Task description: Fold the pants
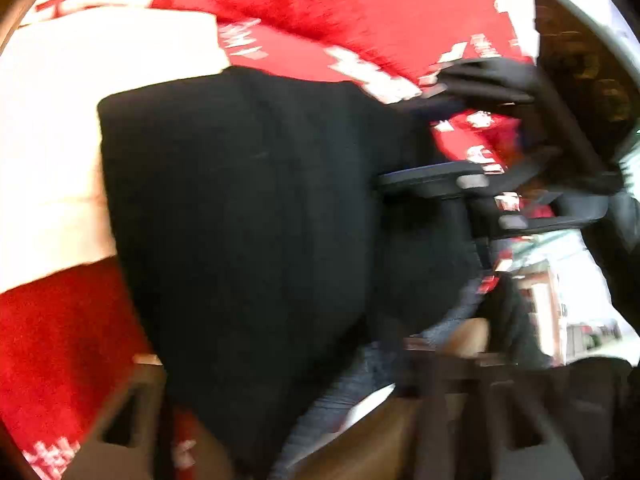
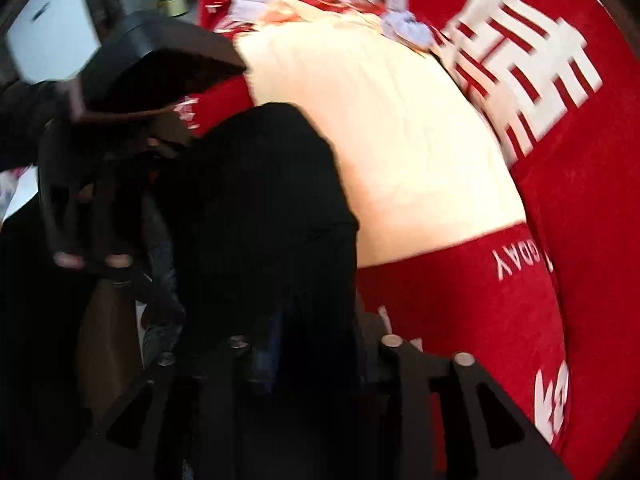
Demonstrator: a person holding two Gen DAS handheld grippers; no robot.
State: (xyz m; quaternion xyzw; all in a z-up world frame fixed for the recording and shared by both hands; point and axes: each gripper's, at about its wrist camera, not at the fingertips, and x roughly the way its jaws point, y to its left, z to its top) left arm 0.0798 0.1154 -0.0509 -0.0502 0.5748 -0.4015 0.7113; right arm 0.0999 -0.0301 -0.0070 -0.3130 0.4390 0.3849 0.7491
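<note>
Pants [image 1: 248,208] hide both claws' tips; grip unclear; red blanket [image 2: 500,300] blurred beneath.

Your pants [image 1: 240,216] are soft black cloth, dull with no shine. The red blanket [image 2: 560,184] under them looks fuzzy, like a towel. The cream cloth [image 2: 392,144] looks smooth and soft. Your tongs are hard black plastic, matt, with small shiny metal pins [image 2: 463,359].

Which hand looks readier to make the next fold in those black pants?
Probably the right. The black pants bunch between the fingers of the right gripper, with cream cloth just ahead to lay them on. The left gripper looks open, its fingers wide apart around the cloth.
</note>
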